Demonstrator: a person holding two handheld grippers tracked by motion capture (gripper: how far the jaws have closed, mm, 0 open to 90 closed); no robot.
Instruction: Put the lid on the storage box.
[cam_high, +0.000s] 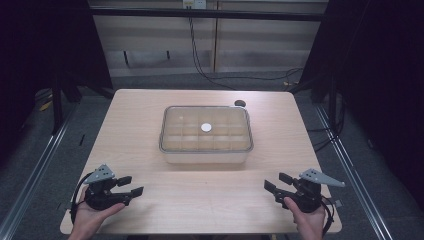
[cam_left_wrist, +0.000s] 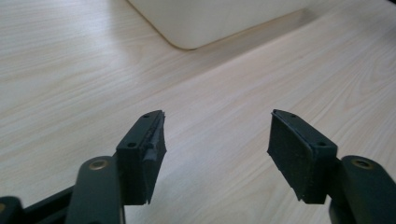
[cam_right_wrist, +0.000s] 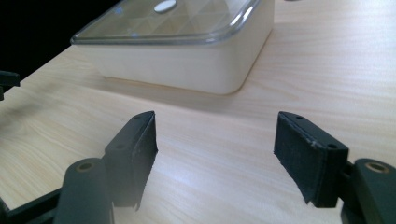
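Observation:
A cream box (cam_high: 205, 150) with a clear lid (cam_high: 205, 129) sits at the middle of the wooden table (cam_high: 150, 170); a grid of compartments shows through the lid, and a white round spot (cam_high: 206, 128) lies at its centre. My left gripper (cam_high: 131, 186) rests near the front left corner, held in a hand, open with nothing between its pads. My right gripper (cam_high: 278, 182) is near the front right corner, also open and empty. In the left gripper view the gripper (cam_left_wrist: 215, 135) faces a corner of the box (cam_left_wrist: 210, 18). In the right gripper view the gripper (cam_right_wrist: 215, 135) faces the box (cam_right_wrist: 187, 65).
A small dark round hole (cam_high: 240, 103) lies in the table behind the box at the right. Cables trail on the floor beyond the far edge. Bare wood stretches between the box and both grippers.

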